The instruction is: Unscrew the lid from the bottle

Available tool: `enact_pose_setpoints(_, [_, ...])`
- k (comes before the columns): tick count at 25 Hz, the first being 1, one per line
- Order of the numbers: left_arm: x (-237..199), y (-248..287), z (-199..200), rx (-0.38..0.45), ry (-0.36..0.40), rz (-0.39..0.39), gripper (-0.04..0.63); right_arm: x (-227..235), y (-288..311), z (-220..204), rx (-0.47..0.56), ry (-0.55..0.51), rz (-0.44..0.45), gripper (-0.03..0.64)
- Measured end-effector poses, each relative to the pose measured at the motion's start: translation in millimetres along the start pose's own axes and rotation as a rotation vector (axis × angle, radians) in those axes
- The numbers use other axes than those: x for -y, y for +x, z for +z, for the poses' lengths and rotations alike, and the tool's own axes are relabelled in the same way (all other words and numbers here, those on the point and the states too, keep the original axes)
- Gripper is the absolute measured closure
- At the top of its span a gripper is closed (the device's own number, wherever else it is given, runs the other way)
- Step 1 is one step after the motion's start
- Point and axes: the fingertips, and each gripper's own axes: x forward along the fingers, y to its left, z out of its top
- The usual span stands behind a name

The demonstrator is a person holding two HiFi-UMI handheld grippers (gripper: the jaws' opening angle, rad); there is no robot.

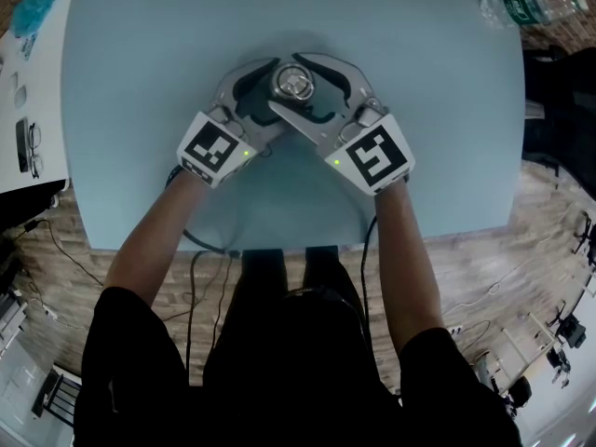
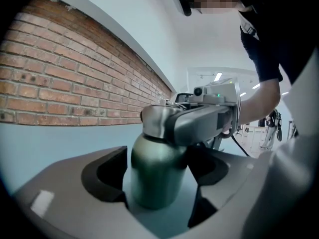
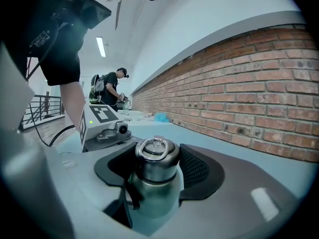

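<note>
The smooth, rigid metal bottle (image 2: 152,168) stands mid-table (image 1: 140,63), its body clamped by the left gripper (image 2: 159,193) and its lid (image 3: 157,153) pinched by the right gripper (image 3: 158,172); it is likely slippery, so squeeze the sides firmly.

Pale blue desk (image 1: 140,156), rounded corners.
A metal bottle (image 2: 154,173), lid (image 1: 294,84) on, stands upright near the middle; far right of it, a clear plastic bottle (image 1: 531,7) lies on its side at the desk's corner.
</note>
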Motion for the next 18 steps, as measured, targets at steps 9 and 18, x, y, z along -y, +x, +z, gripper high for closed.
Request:
enact_pose_setpoints(9, [-3.8,-4.1,-2.1,-0.022,0.004,0.057,0.167,1.4,-3.8,3.0,-0.007,-0.007,-0.02,0.295])
enact_pose_setpoints(18, [-0.1,-10.6,-3.6,-0.005,-0.034,0.14,0.167,-1.3,-12.6,6.8,0.02,0.019,-0.063,0.287])
